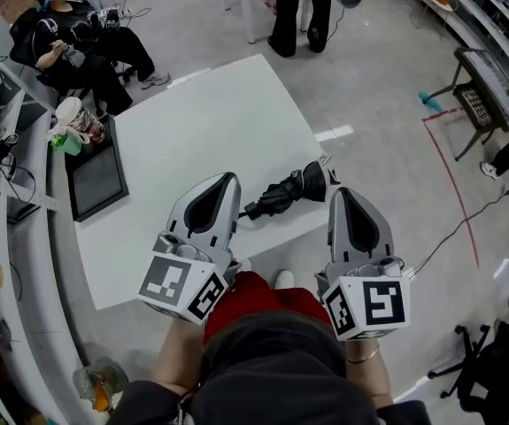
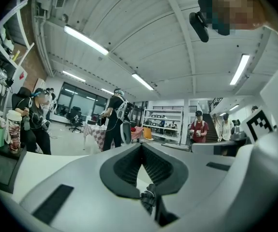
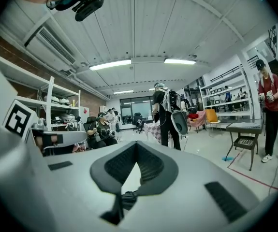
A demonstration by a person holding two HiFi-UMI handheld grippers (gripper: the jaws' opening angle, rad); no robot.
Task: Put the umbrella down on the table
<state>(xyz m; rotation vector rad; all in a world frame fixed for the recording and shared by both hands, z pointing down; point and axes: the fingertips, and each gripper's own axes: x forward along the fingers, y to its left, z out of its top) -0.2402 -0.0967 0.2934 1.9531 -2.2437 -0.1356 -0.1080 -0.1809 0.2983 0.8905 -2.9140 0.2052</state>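
A folded black umbrella [image 1: 288, 190] lies on the near right corner of the white table [image 1: 201, 122]. Nothing grips it. My left gripper [image 1: 227, 180] hovers just to its left and nearer to me, with its jaws together and empty. My right gripper [image 1: 341, 193] hangs just right of the umbrella's handle end, past the table edge, also shut and empty. In the left gripper view the umbrella [image 2: 148, 197] shows low through the gap behind the closed tips [image 2: 141, 146]. The right gripper view shows the umbrella [image 3: 127, 199] the same way below its closed tips [image 3: 137, 145].
A black tray [image 1: 95, 175] and a cup of small items [image 1: 73, 122] sit at the table's left edge. A seated person [image 1: 77, 51] is beyond them and another person [image 1: 294, 7] stands at the far end. A metal stand [image 1: 484, 96] is on the right.
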